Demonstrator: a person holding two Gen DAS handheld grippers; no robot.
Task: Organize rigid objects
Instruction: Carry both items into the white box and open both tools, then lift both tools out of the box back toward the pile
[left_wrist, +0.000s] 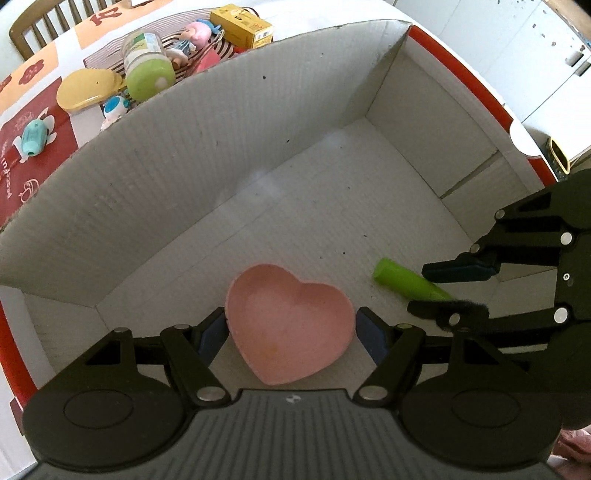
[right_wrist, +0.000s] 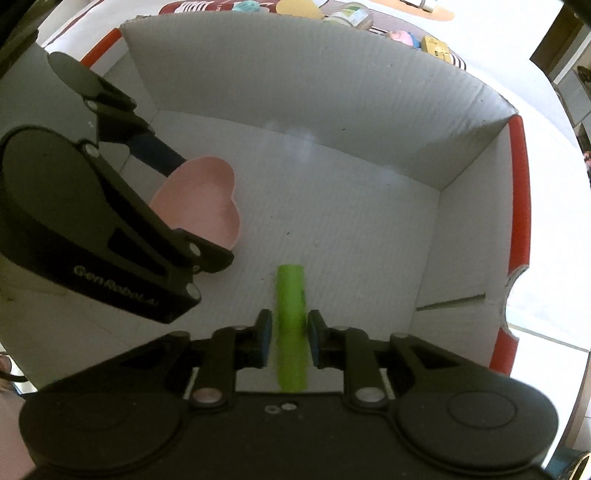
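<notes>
Left wrist view: the left hand-held gripper (left_wrist: 291, 332) spreads wide around a pink heart-shaped dish (left_wrist: 290, 325) in the cardboard box (left_wrist: 207, 147); the right hand-held gripper (right_wrist: 288, 338) pinches a green tube (right_wrist: 291, 325).

Left wrist: looks steeply down, close, into cardboard box (left_wrist: 258, 155).
Right wrist: same box (right_wrist: 295, 81), close, from the adjacent side.
Shared: box floor, pink heart dish (left_wrist: 290, 326) (right_wrist: 205, 201), green tube (left_wrist: 406, 282) (right_wrist: 291, 325).

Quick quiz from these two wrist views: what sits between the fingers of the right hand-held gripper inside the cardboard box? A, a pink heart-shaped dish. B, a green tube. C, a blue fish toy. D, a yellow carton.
B: in the right wrist view the green tube lies lengthwise between the fingers of the right hand-held gripper, while the pink heart-shaped dish sits between those of the left hand-held gripper.
</notes>
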